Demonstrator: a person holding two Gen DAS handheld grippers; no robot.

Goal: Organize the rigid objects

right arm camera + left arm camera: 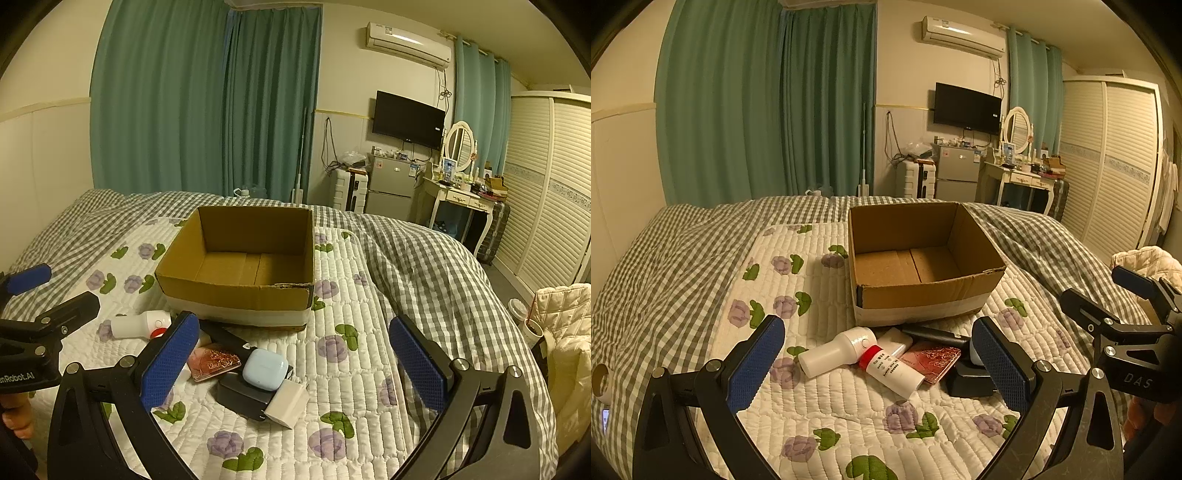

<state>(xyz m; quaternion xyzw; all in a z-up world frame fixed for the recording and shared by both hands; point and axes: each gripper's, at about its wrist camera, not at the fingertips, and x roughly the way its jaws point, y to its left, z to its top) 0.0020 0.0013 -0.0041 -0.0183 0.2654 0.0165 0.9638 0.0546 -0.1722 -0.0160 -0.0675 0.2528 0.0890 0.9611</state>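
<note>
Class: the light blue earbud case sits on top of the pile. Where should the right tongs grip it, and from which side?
Grip the light blue earbud case across its two flat broad sides, coming from above with the right tongs open. It lies highest, on the black box, so its rounded edges are clear; a white charger crowds its near corner.

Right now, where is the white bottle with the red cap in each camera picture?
Left wrist view: the white bottle with the red cap lies low in the middle, between the open gripper fingers, crossing a white cylinder-shaped device.
Right wrist view: only a bit of its red cap peeks out at lower left, behind the blue finger pad.
Shared landmark: the open brown cardboard box just behind it.
</note>
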